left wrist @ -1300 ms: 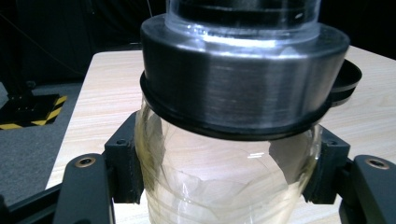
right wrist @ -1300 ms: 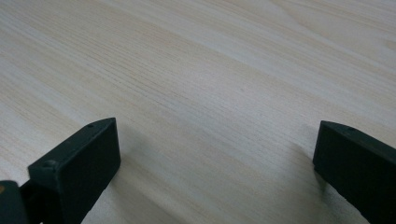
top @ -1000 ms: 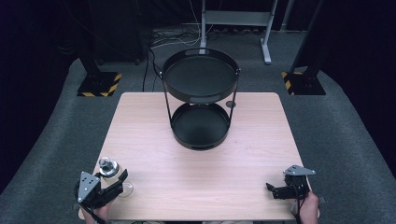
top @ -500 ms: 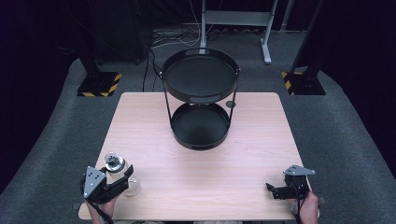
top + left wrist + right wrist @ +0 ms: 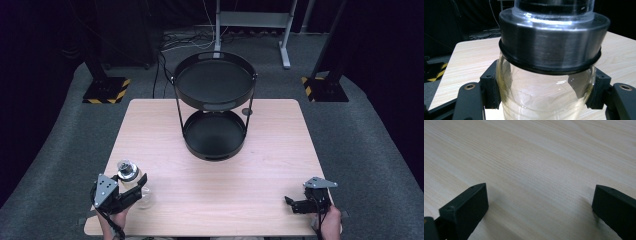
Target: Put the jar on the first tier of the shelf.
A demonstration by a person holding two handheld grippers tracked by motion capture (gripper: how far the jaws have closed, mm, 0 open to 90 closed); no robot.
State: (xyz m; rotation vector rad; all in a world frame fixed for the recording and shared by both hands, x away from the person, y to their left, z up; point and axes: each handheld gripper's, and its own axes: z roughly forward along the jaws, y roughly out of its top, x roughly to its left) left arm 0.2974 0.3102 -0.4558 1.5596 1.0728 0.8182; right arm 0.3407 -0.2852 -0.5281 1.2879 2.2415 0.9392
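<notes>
Left tongs [image 5: 134,192]: clamped on the glass jar [image 5: 131,181] below its metal collar, at lower left of the high view, so the collar stops any slip.
Right tongs [image 5: 296,205]: spread wide, nothing held, parked at lower right of the counter [image 5: 215,195].
Two-tier tray stand [image 5: 215,107]: likely destination, upper centre, kept unobstructed.

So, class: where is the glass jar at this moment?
In the high view, the glass jar is near the table's front left corner, gripped between the left gripper's jaws, well short of the black two-tier stand.
</notes>
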